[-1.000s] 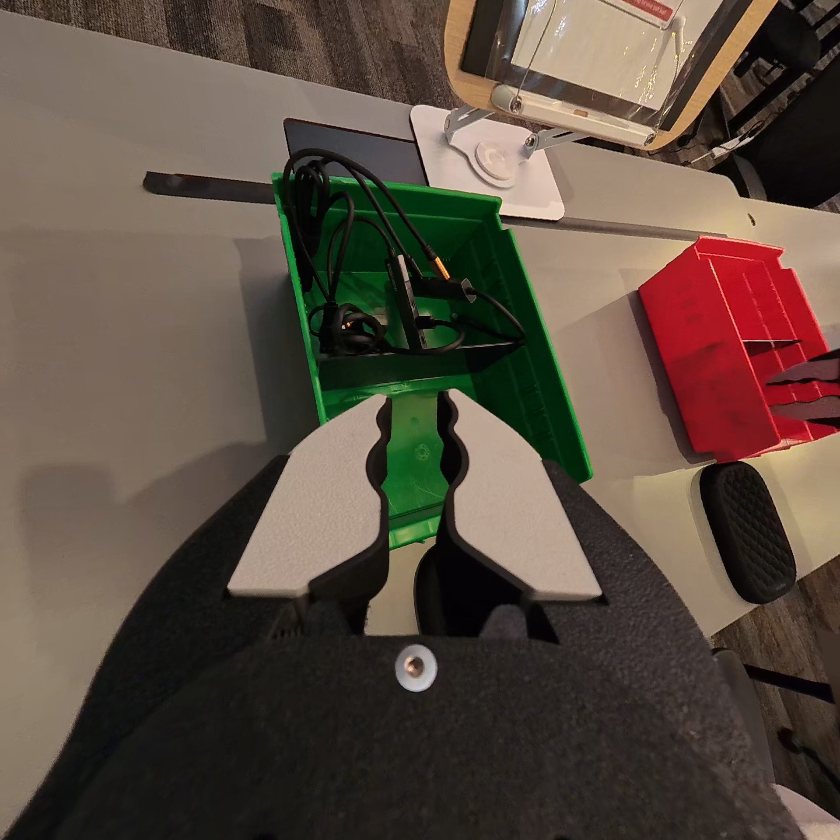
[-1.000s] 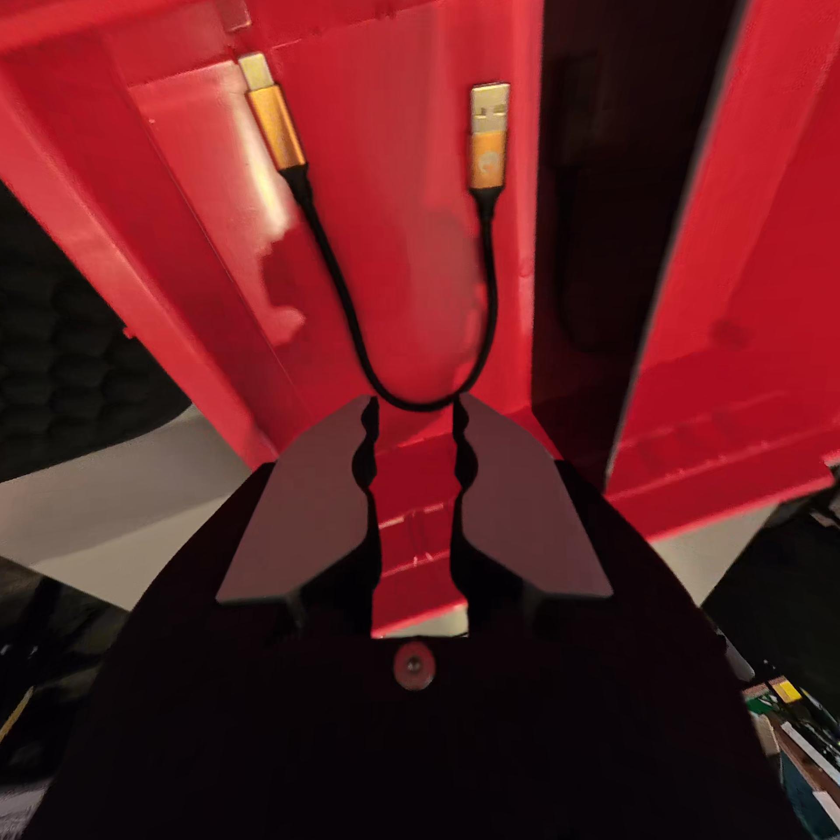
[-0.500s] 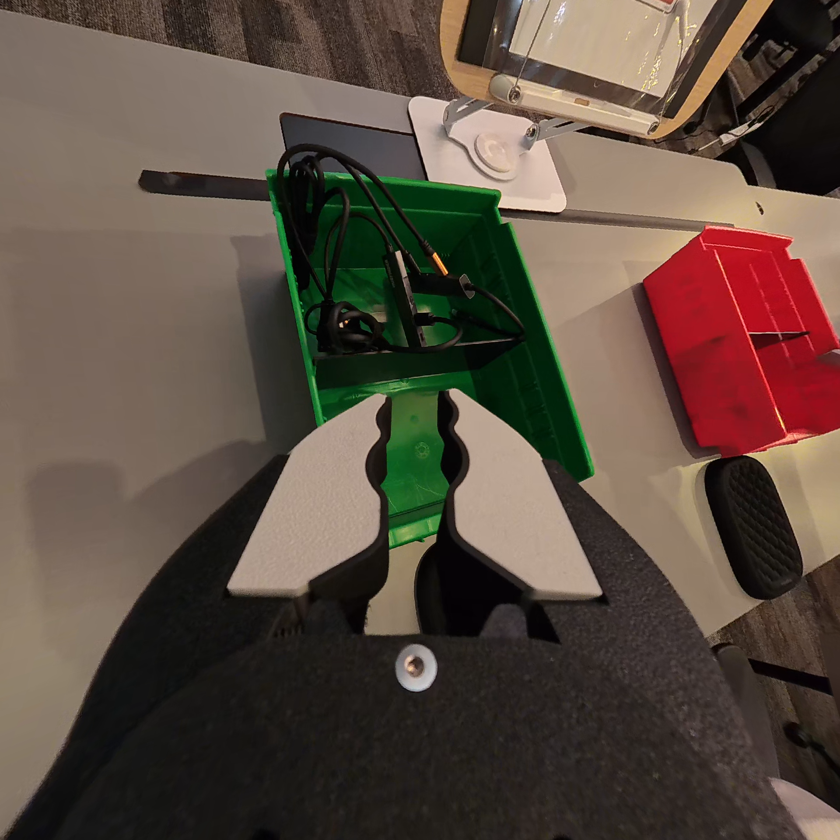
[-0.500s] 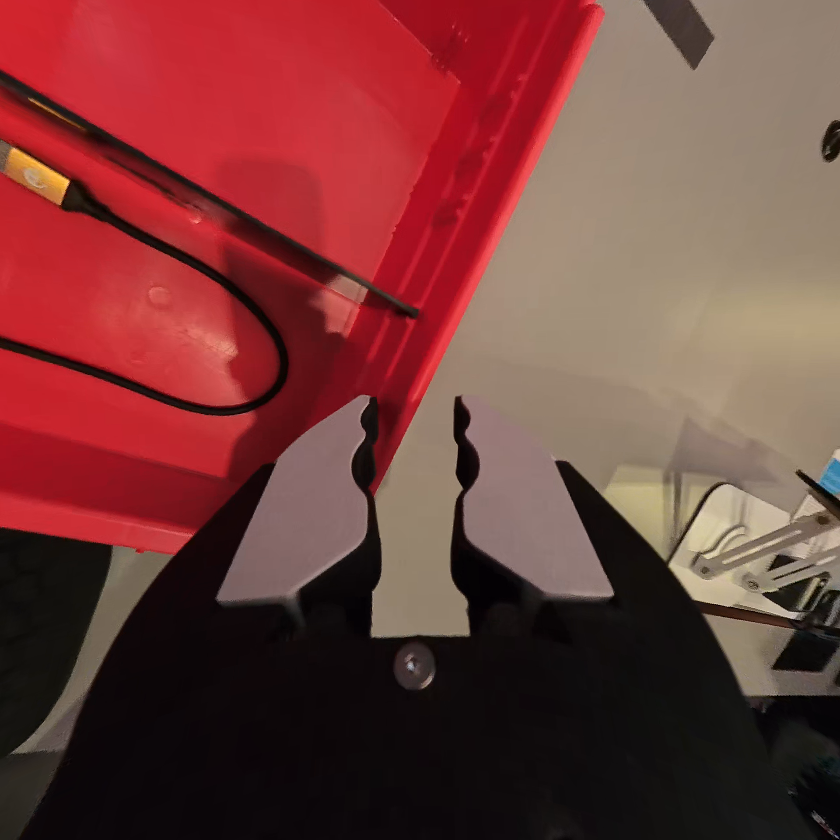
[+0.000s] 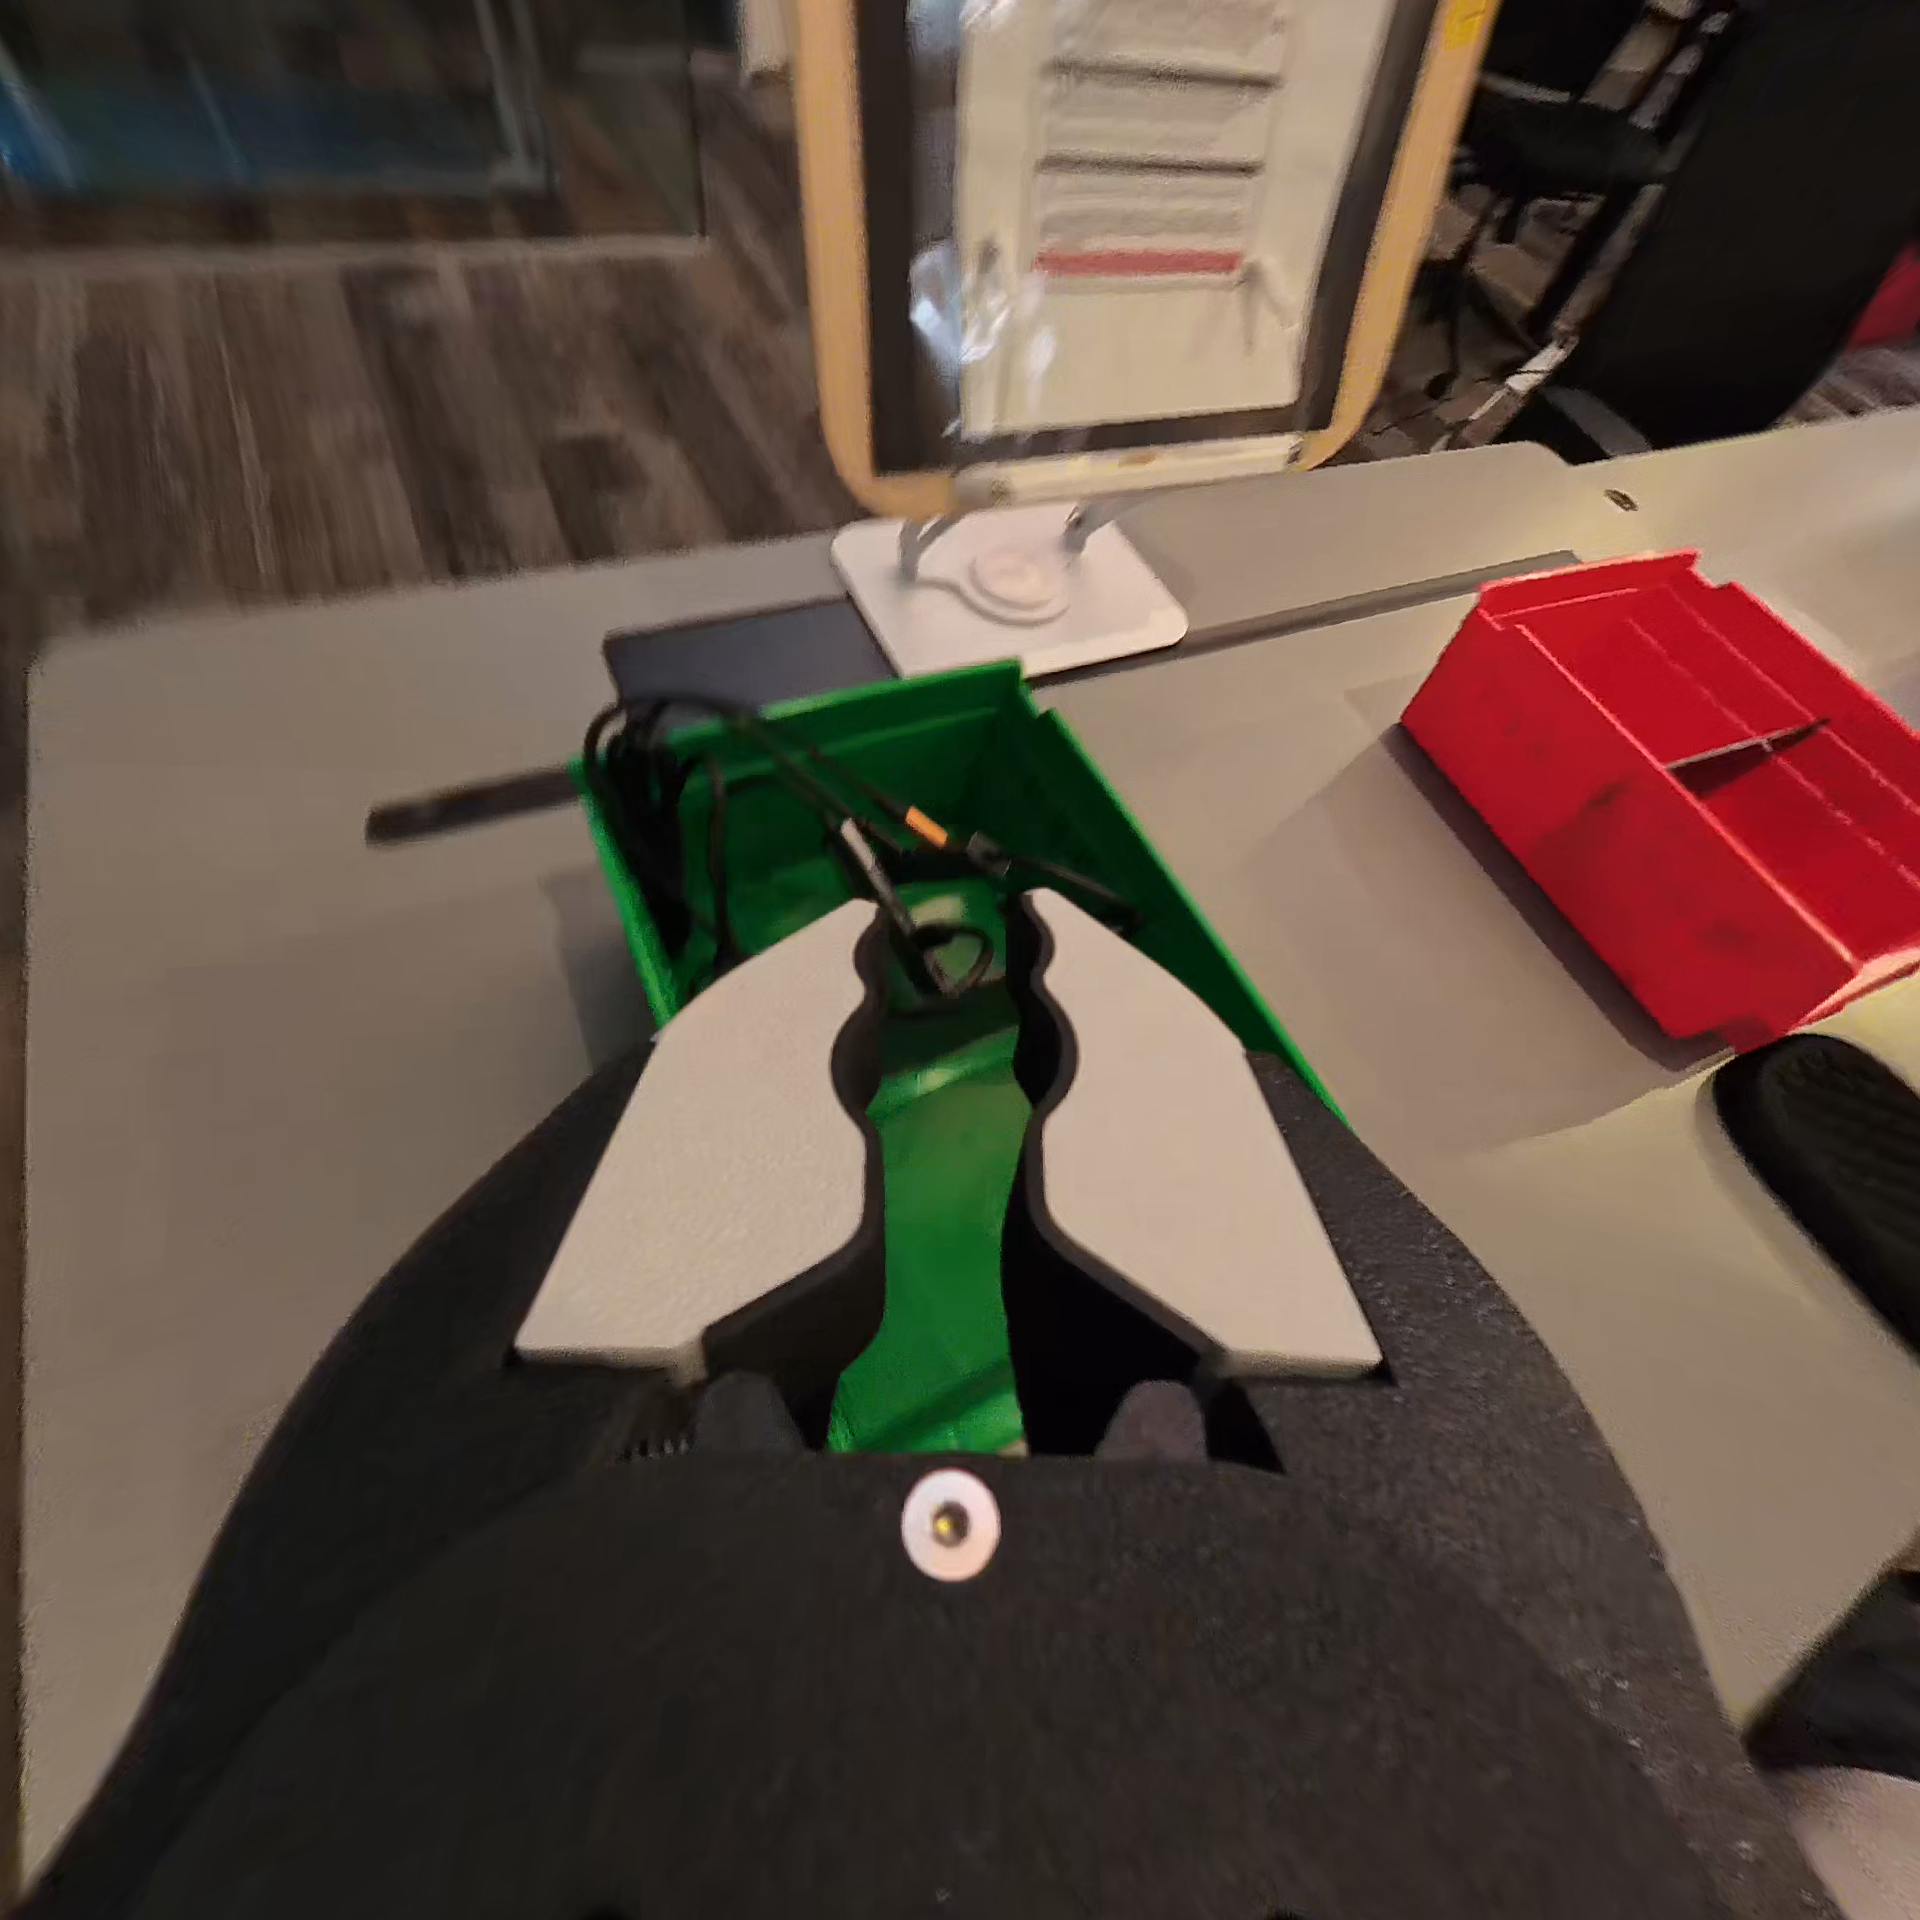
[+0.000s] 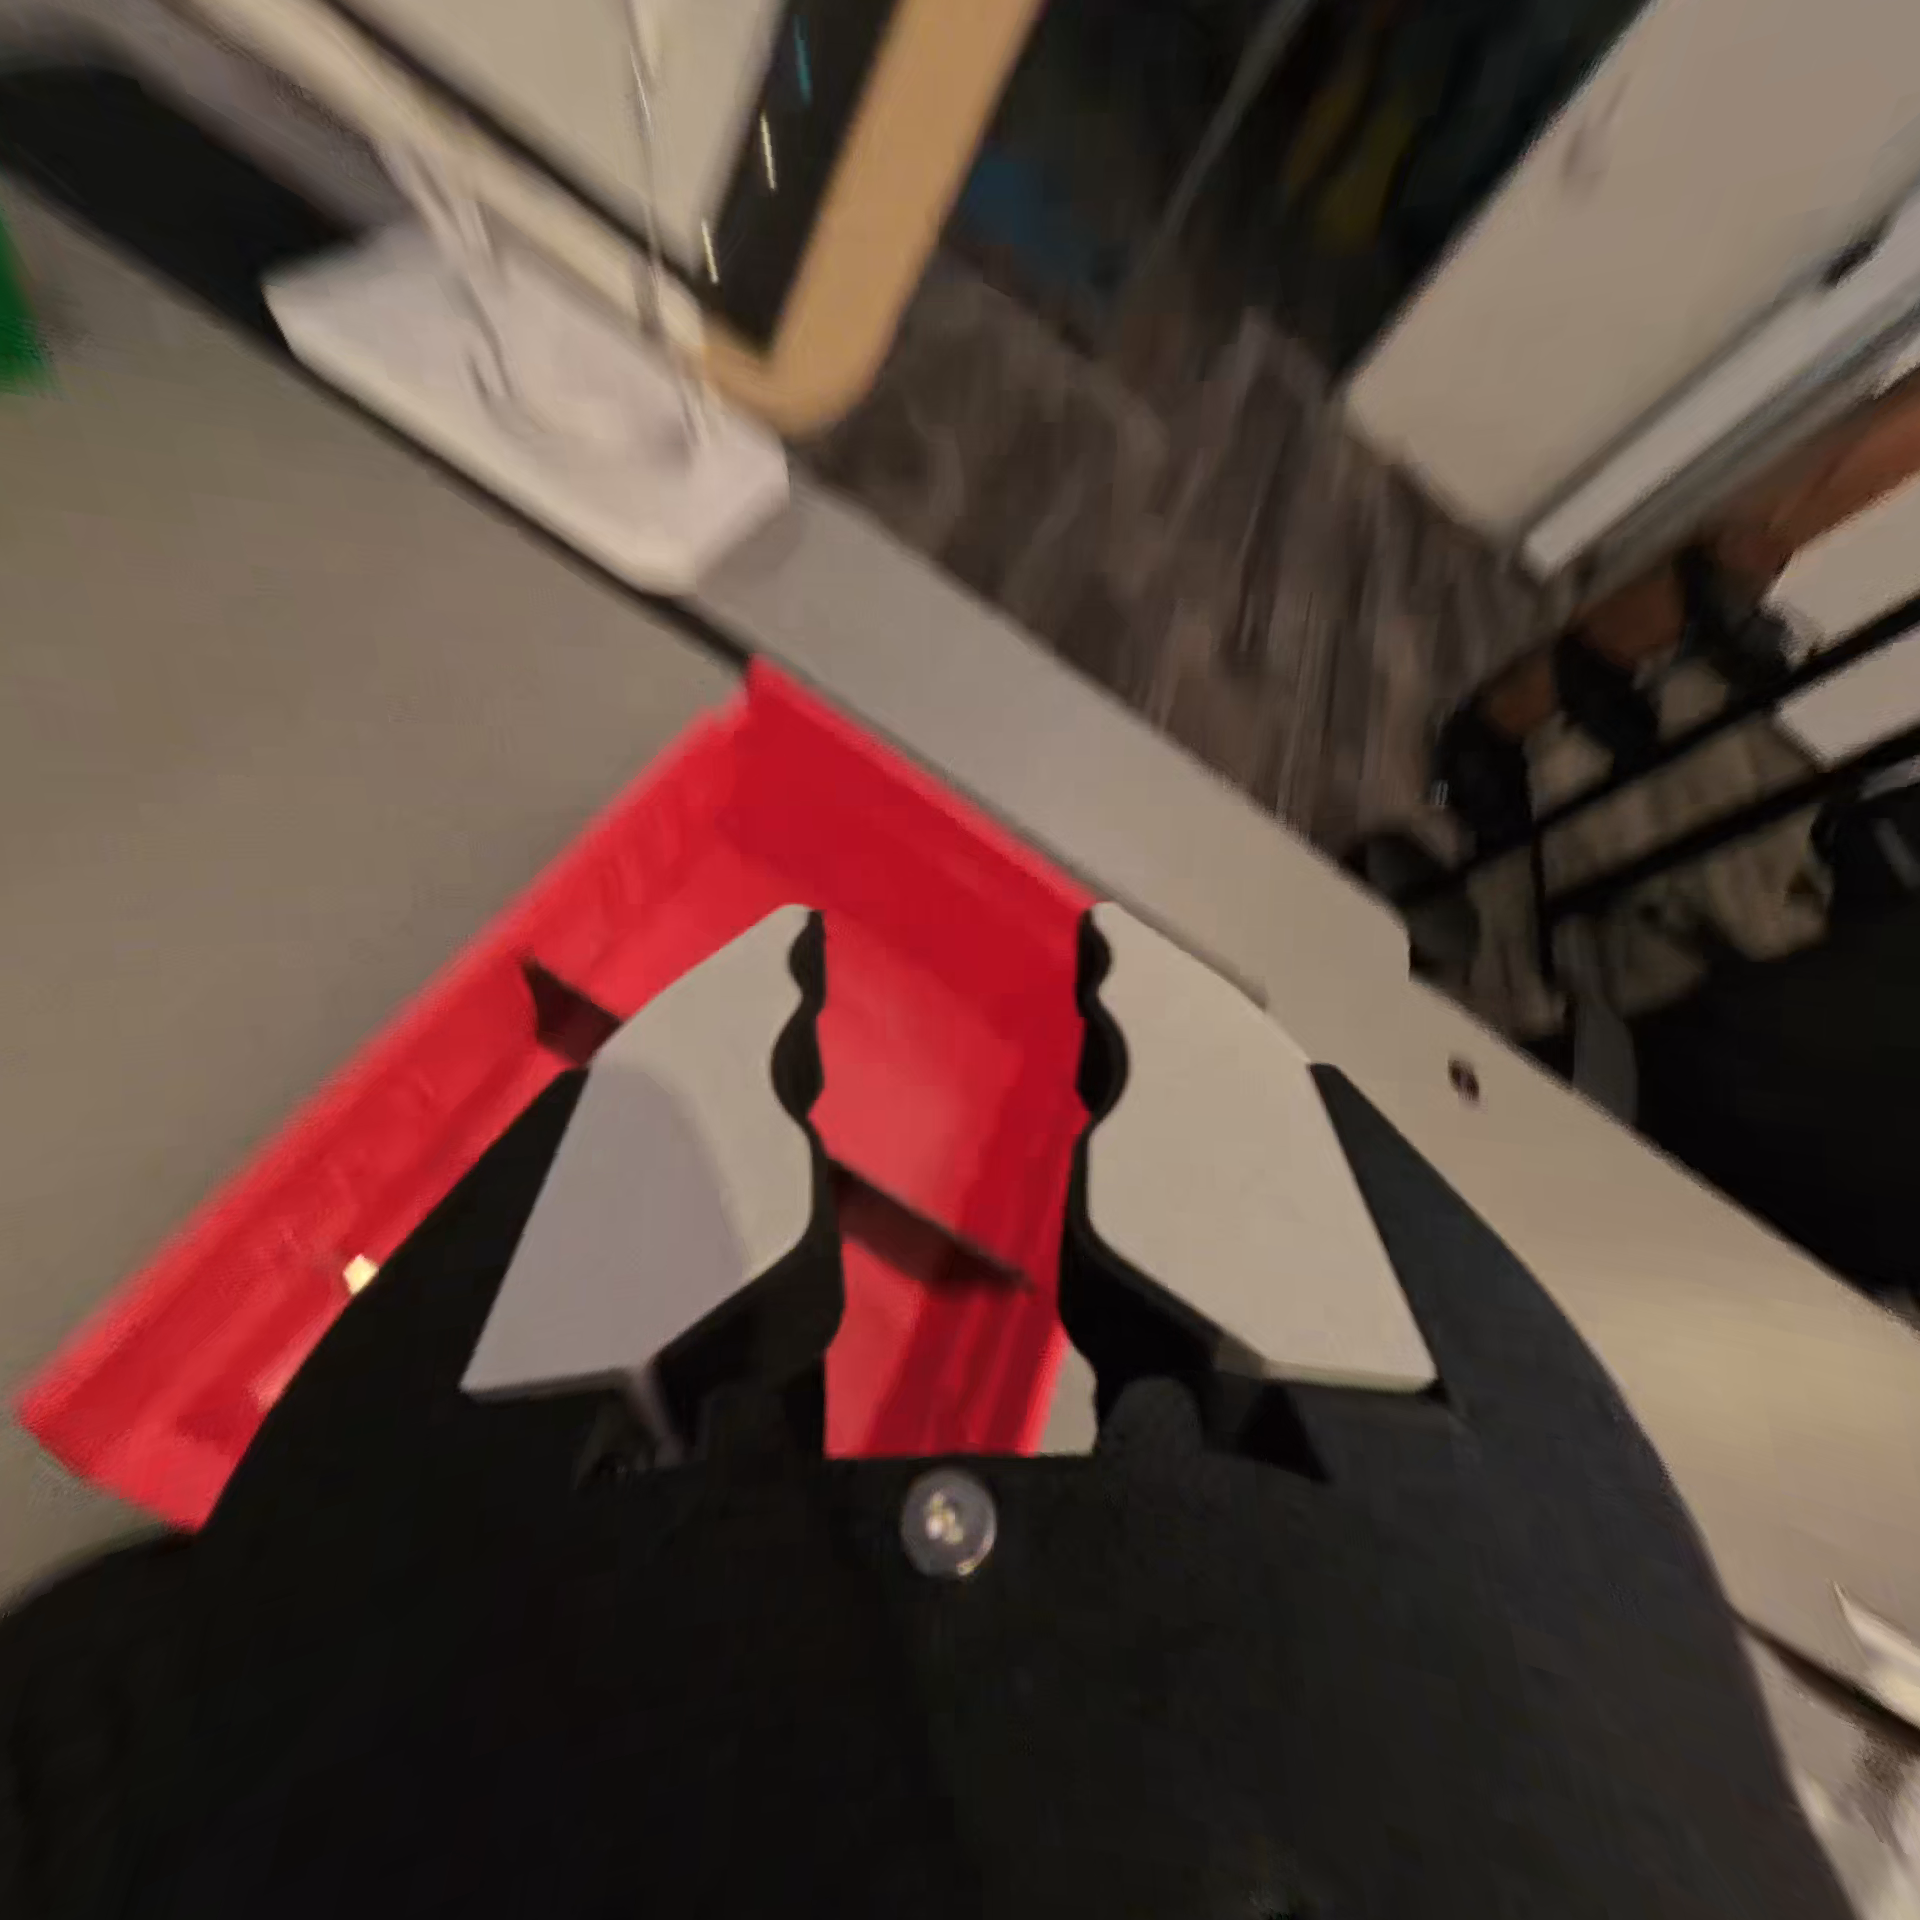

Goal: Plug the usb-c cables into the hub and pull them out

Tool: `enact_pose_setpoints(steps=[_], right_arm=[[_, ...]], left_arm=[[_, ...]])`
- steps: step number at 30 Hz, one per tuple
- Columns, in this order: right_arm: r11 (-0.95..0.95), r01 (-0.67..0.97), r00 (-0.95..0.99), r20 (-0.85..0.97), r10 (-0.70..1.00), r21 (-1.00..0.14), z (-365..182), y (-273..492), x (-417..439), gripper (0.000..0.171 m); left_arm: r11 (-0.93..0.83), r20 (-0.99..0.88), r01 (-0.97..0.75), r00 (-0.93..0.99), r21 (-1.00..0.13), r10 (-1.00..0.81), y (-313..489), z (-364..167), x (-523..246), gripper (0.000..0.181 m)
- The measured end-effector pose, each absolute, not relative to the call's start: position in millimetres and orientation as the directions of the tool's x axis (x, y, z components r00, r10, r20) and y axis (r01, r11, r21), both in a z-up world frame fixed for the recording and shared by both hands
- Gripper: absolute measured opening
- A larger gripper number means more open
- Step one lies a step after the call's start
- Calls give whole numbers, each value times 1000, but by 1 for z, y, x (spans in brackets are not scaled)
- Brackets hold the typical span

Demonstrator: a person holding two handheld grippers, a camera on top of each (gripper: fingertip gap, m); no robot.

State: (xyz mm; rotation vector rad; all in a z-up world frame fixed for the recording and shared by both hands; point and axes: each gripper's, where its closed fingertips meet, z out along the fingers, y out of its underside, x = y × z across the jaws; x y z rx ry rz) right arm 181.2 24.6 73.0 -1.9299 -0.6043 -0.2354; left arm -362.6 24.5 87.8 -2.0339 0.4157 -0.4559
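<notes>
A green bin (image 5: 1101, 790) on the grey table holds a dark hub (image 5: 894, 888) tangled with black cables (image 5: 665, 800), one with an orange-tipped plug (image 5: 925, 826). My left gripper (image 5: 943, 914) is open and empty, low over the bin's near half, its tips just short of the hub. A red bin (image 5: 1662, 790) sits to the right; it also shows in the right wrist view (image 6: 644, 935). My right gripper (image 6: 948, 920) is open and empty above the red bin's far end. A gold plug end (image 6: 360, 1270) peeks out in the red bin; the rest is hidden.
A framed tablet on a white stand (image 5: 1018, 592) rises behind the green bin, with a dark flat pad (image 5: 738, 655) beside it. A black textured pad (image 5: 1839, 1174) lies at the table's right front edge. A black divider (image 6: 925, 1236) crosses the red bin. Both views are blurred.
My left gripper has tilted up and moved forward over the green bin toward the hub. My right gripper has swung back over the red bin's far end and opened wider.
</notes>
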Motion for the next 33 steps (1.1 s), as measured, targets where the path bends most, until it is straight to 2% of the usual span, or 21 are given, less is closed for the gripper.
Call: enact_pose_setpoints(steps=[1, 4, 7, 11, 13, 16, 17, 20, 23, 28, 31, 33], right_arm=[[-234, 485, 862, 415, 292, -843, 92, 25, 164, 56], [-41, 401, 876, 370, 308, -915, 133, 26, 116, 65], [36, 317, 872, 306, 383, -948, 153, 32, 80, 69], [55, 205, 888, 210, 410, -977, 147, 47, 71, 71], [128, 154, 886, 194, 422, -980, 140, 55, 73, 67], [26, 154, 862, 147, 485, -988, 116, 68, 72, 67], [0, 169, 858, 147, 492, -986, 109, 71, 72, 67], [-14, 239, 862, 206, 462, -971, 96, 80, 75, 67], [-21, 278, 842, 233, 486, -960, 88, 80, 67, 67], [10, 320, 825, 284, 488, -947, 89, 79, 66, 67], [5, 353, 828, 314, 465, -936, 89, 79, 73, 68], [11, 358, 824, 321, 468, -934, 90, 77, 76, 68]], left_arm=[[-411, 90, -149, 857, -899, -508, 27, 94, -353, 22], [-208, -174, -346, 802, -915, -572, 40, 101, -323, 34], [-89, -409, -522, 752, -848, -517, 60, 88, -302, 50], [-250, -366, -548, 771, -798, -522, 83, 61, -282, 67], [-346, -356, -567, 782, -748, -512, 86, 45, -282, 72], [-443, -420, -598, 794, -668, -439, 90, 32, -294, 55], [-475, -372, -547, 830, -689, -415, 92, 31, -294, 53], [-563, -56, -289, 918, -774, -393, 96, 31, -276, 46], [-680, 179, -119, 919, -723, -352, 90, 19, -262, 44], [-756, 95, -230, 928, -613, -360, 100, -9, -264, 35], [-825, 236, -221, 891, -521, -388, 107, -11, -246, 35], [-847, 211, -231, 906, -479, -367, 108, -16, -249, 35]])
